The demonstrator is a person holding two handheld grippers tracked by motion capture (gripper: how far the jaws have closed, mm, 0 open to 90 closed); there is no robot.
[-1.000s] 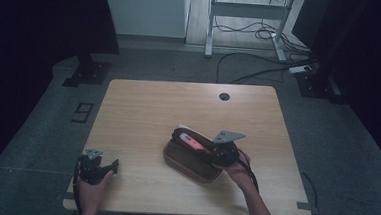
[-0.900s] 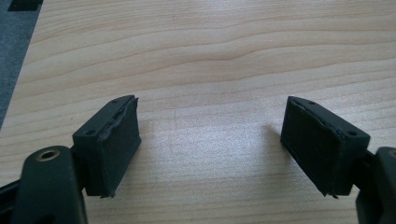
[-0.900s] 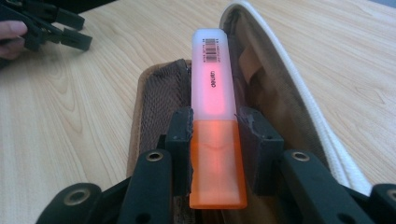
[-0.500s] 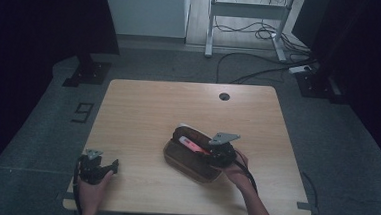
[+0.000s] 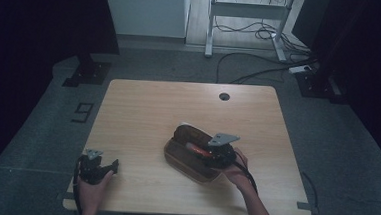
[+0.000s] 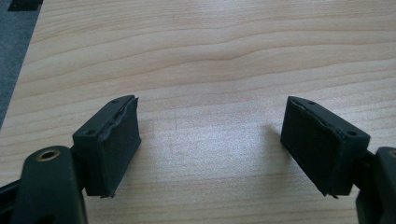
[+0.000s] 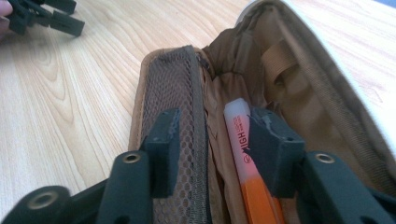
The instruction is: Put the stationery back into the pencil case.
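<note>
Right gripper (image 7: pixel 212 140) poised inside open brown pencil case (image 7: pixel 299 88), jaws partly apart, gripping nothing | orange highlighter (image 7: pixel 247 163) lies in the case against its right-hand jaw | step, judged: stowing or fetching the highlighter | next: clear or close on it | left gripper (image 6: pixel 210 144) wide open, empty, over bare table (image 6: pixel 210 51)

highlighter (image 7: pixel 243 140) in pouch (image 5: pixel 183 157), on table (image 5: pixel 148 110)
</note>
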